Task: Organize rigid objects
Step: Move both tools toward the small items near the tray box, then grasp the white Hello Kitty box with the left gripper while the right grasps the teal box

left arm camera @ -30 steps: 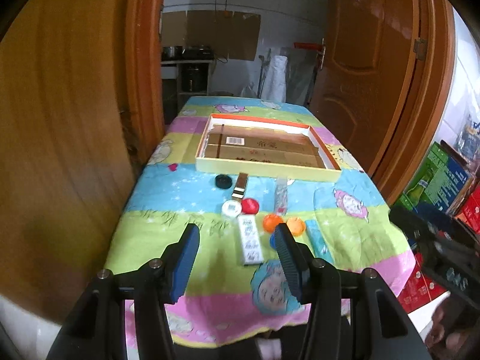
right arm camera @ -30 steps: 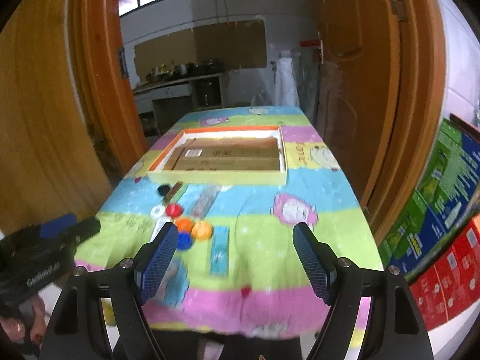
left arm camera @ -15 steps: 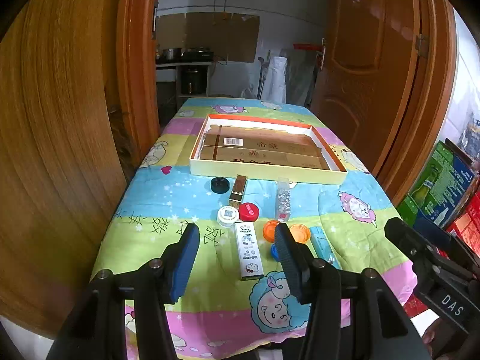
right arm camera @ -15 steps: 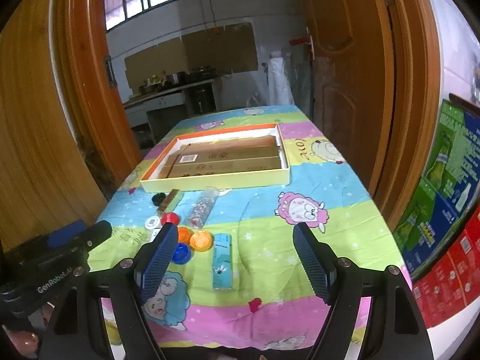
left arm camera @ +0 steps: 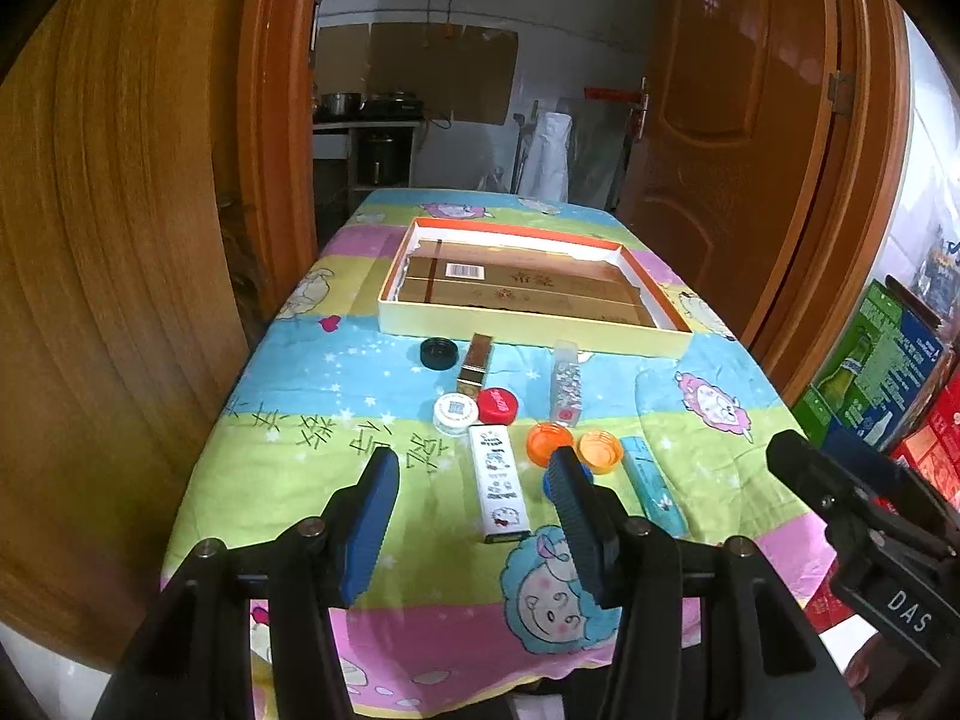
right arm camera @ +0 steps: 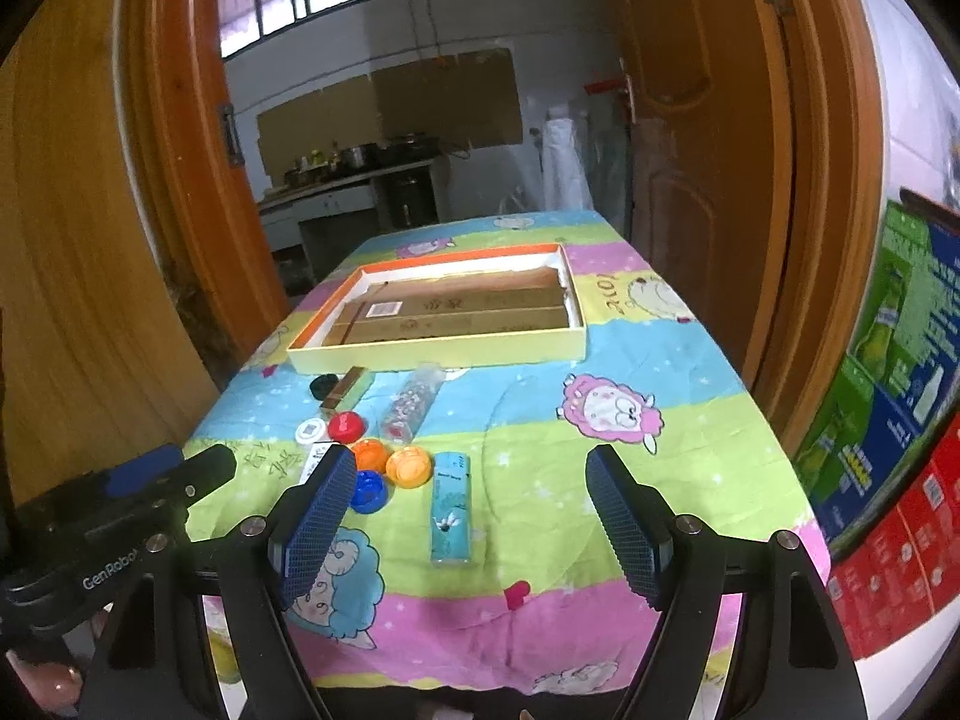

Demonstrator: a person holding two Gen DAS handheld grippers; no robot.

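A shallow cardboard box (left arm camera: 528, 333) (right arm camera: 444, 354) with an orange rim lies mid-table. In front of it are a black cap (left arm camera: 438, 353), a brown stick-shaped box (left arm camera: 475, 362), a white cap (left arm camera: 455, 412), a red cap (left arm camera: 497, 404), a clear glittery tube (left arm camera: 566, 383), two orange caps (left arm camera: 547, 441), a blue cap (right arm camera: 367, 490), a white box (left arm camera: 499, 482) and a teal box (right arm camera: 450, 501). My left gripper (left arm camera: 474, 513) is open above the white box. Over the near edge by the teal box, my right gripper (right arm camera: 468, 525) hangs open and empty.
The table (left arm camera: 690, 462) wears a bright cartoon cloth. Wooden panels (left arm camera: 108, 240) stand on the left and a wooden door (left arm camera: 738, 138) at the right. Green and red cartons (right arm camera: 888, 372) are stacked by the right side. A kitchen counter (right arm camera: 354, 180) lies beyond the far end.
Both grippers have come forward and lower toward the table, so the objects look larger. Both stay open, and the objects have not moved.
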